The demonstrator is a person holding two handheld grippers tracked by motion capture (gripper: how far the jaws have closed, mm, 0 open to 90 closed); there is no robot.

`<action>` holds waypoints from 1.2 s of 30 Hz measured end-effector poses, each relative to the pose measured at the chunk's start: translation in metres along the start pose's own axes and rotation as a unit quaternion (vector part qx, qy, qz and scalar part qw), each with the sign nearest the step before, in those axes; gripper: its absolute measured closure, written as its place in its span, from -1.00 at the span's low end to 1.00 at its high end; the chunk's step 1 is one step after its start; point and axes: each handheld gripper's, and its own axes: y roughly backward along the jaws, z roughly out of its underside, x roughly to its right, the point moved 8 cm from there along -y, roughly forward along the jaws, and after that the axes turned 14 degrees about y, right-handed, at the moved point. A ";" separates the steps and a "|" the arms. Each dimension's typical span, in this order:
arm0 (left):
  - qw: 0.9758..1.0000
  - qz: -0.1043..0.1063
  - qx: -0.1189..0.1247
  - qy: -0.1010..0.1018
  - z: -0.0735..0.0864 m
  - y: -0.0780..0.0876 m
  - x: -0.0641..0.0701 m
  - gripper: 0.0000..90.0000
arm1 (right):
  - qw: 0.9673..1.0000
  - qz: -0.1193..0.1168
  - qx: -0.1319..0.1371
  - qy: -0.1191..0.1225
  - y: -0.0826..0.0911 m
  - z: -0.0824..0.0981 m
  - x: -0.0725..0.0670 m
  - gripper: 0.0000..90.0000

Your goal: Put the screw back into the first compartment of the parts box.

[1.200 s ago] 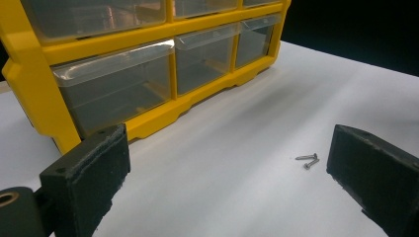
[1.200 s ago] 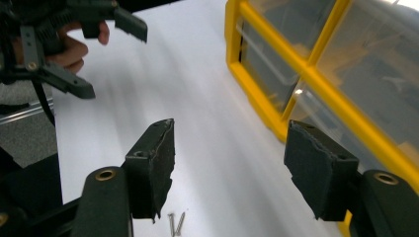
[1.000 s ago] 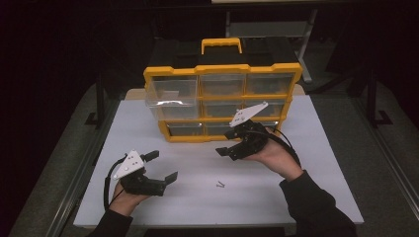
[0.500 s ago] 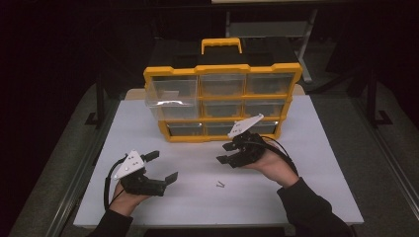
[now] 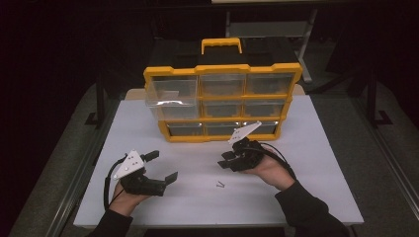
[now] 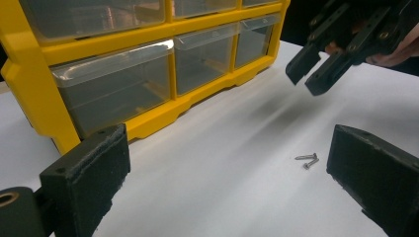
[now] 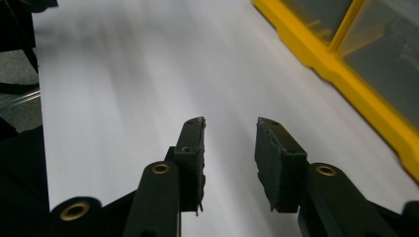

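Observation:
A yellow organizer [image 5: 222, 69] with clear drawers stands at the back of the white table [image 5: 306, 177]; its top-left drawer [image 5: 170, 91] is pulled out. Two small screws [image 5: 220, 184] lie on the table in front of it, also seen as screws [image 6: 307, 159] between the left gripper's jaws. My left gripper [image 5: 163, 166] rests low at the front left, open wide with nothing in it. My right gripper [image 5: 223, 161] hovers just above and right of the screws; its jaws have just been closing, a gap remains and nothing is between them. The right gripper [image 6: 316, 69] shows from the left gripper view.
The organizer's yellow base [image 7: 346, 64] runs along the right of the right gripper view, close to the jaws. A black carry handle [image 5: 221, 45] tops the organizer. Dark floor and metal rails [image 5: 74, 163] border the table's left edge.
My right gripper has sunk toward the table and drawn nearer the screws, its jaws narrower than before. The left gripper has stayed where it was.

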 end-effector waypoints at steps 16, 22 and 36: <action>1.000 0.002 0.002 0.000 -0.001 0.000 0.001 -0.95 | 0.999 -0.028 -0.036 0.003 -0.025 0.021 -0.009 0.52; 1.000 0.002 0.000 0.000 0.000 0.000 0.001 -0.95 | 0.998 -0.035 -0.048 0.019 -0.035 0.029 -0.012 0.55; 1.000 0.003 0.000 0.000 0.000 0.000 0.001 -0.95 | 0.996 -0.048 -0.074 0.021 -0.050 0.038 -0.021 0.67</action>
